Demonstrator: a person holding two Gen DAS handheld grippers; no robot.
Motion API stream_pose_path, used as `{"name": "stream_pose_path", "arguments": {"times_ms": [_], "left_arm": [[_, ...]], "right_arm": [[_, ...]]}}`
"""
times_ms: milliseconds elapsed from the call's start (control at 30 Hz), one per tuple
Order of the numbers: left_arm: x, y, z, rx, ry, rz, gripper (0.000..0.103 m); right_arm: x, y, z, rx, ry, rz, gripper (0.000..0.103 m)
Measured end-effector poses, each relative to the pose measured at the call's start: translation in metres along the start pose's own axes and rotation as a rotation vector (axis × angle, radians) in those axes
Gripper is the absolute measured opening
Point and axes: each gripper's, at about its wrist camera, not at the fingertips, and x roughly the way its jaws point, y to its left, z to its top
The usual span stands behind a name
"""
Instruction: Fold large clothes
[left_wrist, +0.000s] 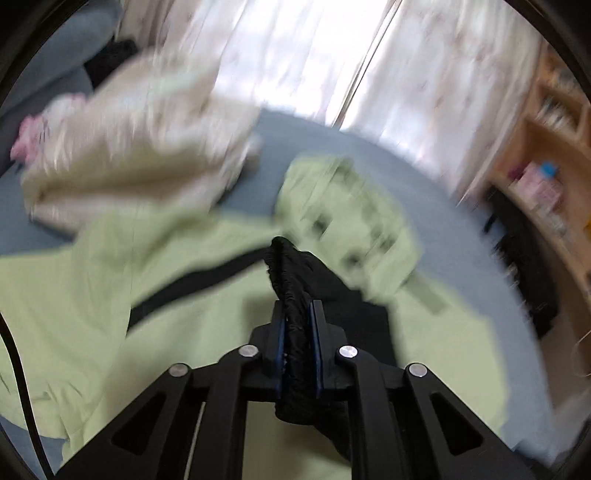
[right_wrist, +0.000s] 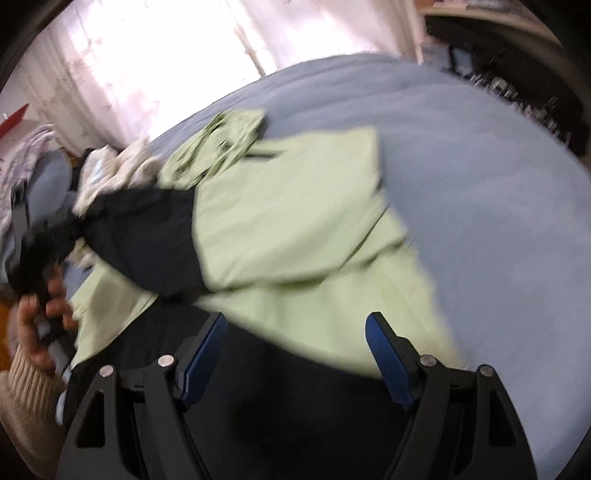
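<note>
A large light-green jacket with black panels (left_wrist: 207, 295) lies spread on a blue bed (left_wrist: 436, 206). My left gripper (left_wrist: 298, 306) is shut on the jacket's black gathered cuff (left_wrist: 286, 266), holding it above the green cloth. In the right wrist view the jacket (right_wrist: 295, 206) lies across the bed (right_wrist: 480, 184), its black sleeve (right_wrist: 147, 229) stretched toward the left gripper, which is blurred in a hand (right_wrist: 40, 317) at the left edge. My right gripper (right_wrist: 295, 321) is open and empty, just above the jacket's black and green lower part.
A cream garment pile (left_wrist: 140, 147) lies behind the jacket on the bed. White curtains (left_wrist: 295, 55) hang beyond. A wooden shelf unit (left_wrist: 546, 155) stands at the right. A blue pillow (right_wrist: 48, 184) and other clothes (right_wrist: 122, 162) lie at the bed's far left.
</note>
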Motion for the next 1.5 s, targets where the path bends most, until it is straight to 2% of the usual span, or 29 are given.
{"name": "stream_pose_path", "arguments": {"times_ms": [67,100,200,300,367,433,467,500,533,567,600,633,667,733,800,867,933,1033,1067,1167,1267,1400,1500], "left_arm": [[0.026,0.016,-0.018,0.002,0.113,0.058,0.012],[0.031,0.022,-0.025,-0.002,0.123,0.070,0.020],[0.028,0.044,-0.032,-0.059,0.117,-0.010,0.025],[0.031,0.056,-0.026,-0.143,0.151,-0.070,0.028],[0.035,0.054,-0.023,-0.139,0.171,-0.084,0.034],[0.039,0.047,-0.022,-0.107,0.174,-0.072,0.040],[0.040,0.041,-0.021,-0.077,0.174,-0.055,0.040],[0.042,0.035,-0.019,-0.056,0.171,-0.043,0.040],[0.042,0.031,-0.018,-0.033,0.164,-0.031,0.038],[0.040,0.025,-0.018,-0.005,0.145,-0.023,0.034],[0.039,0.022,-0.017,0.009,0.133,-0.020,0.029],[0.040,0.019,-0.017,0.027,0.121,-0.011,0.029],[0.045,0.015,-0.020,0.052,0.123,0.018,0.029],[0.055,0.012,-0.023,0.065,0.141,0.050,0.031],[0.051,0.009,-0.022,0.070,0.136,0.063,0.031],[0.046,0.010,-0.021,0.059,0.157,0.056,0.031],[0.036,0.018,-0.021,0.029,0.186,0.039,0.031],[0.021,0.028,-0.026,0.012,0.210,0.054,0.033],[0.012,0.032,-0.028,0.007,0.210,0.080,0.033],[-0.022,0.041,-0.038,-0.012,0.131,0.135,0.033],[-0.041,0.033,-0.044,-0.019,0.098,0.088,0.033],[-0.030,-0.007,-0.044,0.061,0.108,0.035,0.033],[-0.001,-0.042,-0.045,0.127,0.139,0.022,0.033]], "right_arm": [[0.009,-0.011,0.020,-0.008,0.000,-0.043,0.078],[0.015,-0.018,0.031,-0.011,0.003,-0.059,0.078],[0.037,-0.036,0.069,-0.003,0.011,-0.089,0.076],[0.067,-0.046,0.106,0.024,0.030,-0.104,0.075],[0.089,-0.057,0.124,0.083,0.061,-0.051,0.075],[0.119,-0.063,0.137,0.120,0.100,-0.066,0.071],[0.131,-0.064,0.139,0.121,0.126,-0.073,0.059],[0.143,-0.065,0.141,0.119,0.151,-0.065,0.025],[0.150,-0.064,0.143,0.109,0.164,-0.049,0.006],[0.153,-0.062,0.146,0.085,0.155,-0.064,0.002],[0.149,-0.059,0.149,0.053,0.108,-0.094,0.002],[0.144,-0.060,0.150,0.033,0.050,-0.113,0.002],[0.143,-0.062,0.149,0.036,0.032,-0.123,0.001],[0.156,-0.076,0.145,0.068,0.079,-0.134,0.002],[0.151,-0.082,0.145,0.090,0.083,-0.117,0.004],[0.134,-0.081,0.143,0.085,0.084,-0.171,0.006],[0.110,-0.072,0.136,0.031,0.052,-0.233,0.006],[0.075,-0.059,0.117,-0.026,-0.013,-0.256,0.006],[0.063,-0.056,0.109,-0.029,-0.021,-0.235,0.006],[0.046,-0.041,0.082,-0.013,-0.007,-0.138,0.007],[0.053,-0.012,0.057,-0.005,0.074,-0.030,0.008],[0.068,0.042,0.033,-0.088,0.110,0.090,0.008],[0.081,0.073,0.023,-0.138,0.120,0.109,0.008]]}}
